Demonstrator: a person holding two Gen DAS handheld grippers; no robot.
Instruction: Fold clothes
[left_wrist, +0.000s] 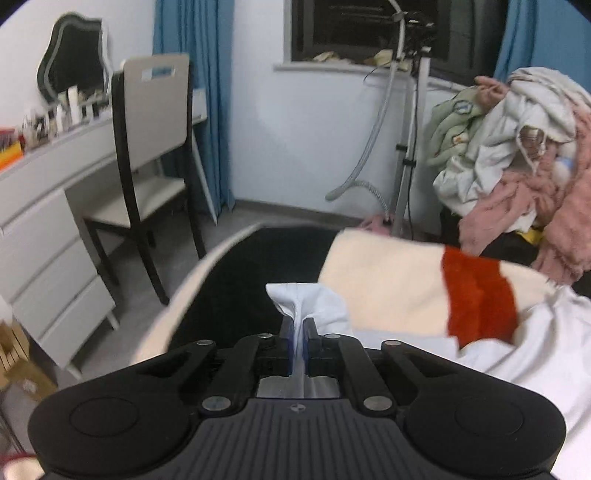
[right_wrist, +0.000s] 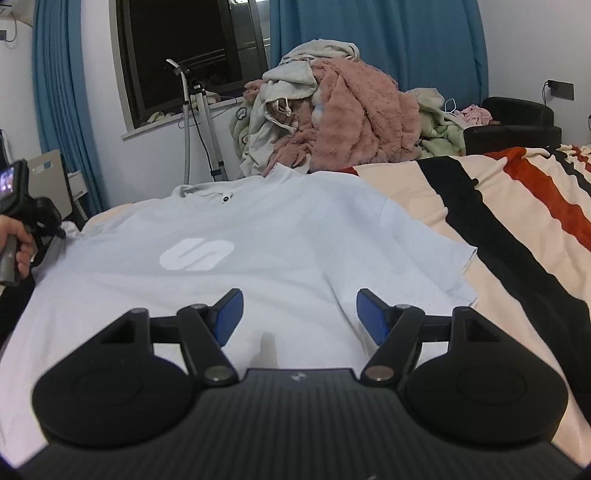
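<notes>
Striped blanket (right_wrist: 517, 206), T-shirt (right_wrist: 258, 236) pinched in left tool (left_wrist: 298, 328)

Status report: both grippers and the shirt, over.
Left gripper shut on a pinch of the white T-shirt. Right gripper open, empty, above the shirt's lower half. Shirt lies flat on striped blanket; nothing on it.

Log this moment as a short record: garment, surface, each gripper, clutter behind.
garment: light blue T-shirt, spread flat, white logo facing up
surface: striped blanket in cream, black and red
left gripper: shut on a bunched edge of the T-shirt
right gripper: open, over the shirt's lower part, nothing between the fingers
clutter behind: pile of clothes with a pink fleece on top, beyond the collar
other: chair at a dresser, seen from the left wrist
</notes>
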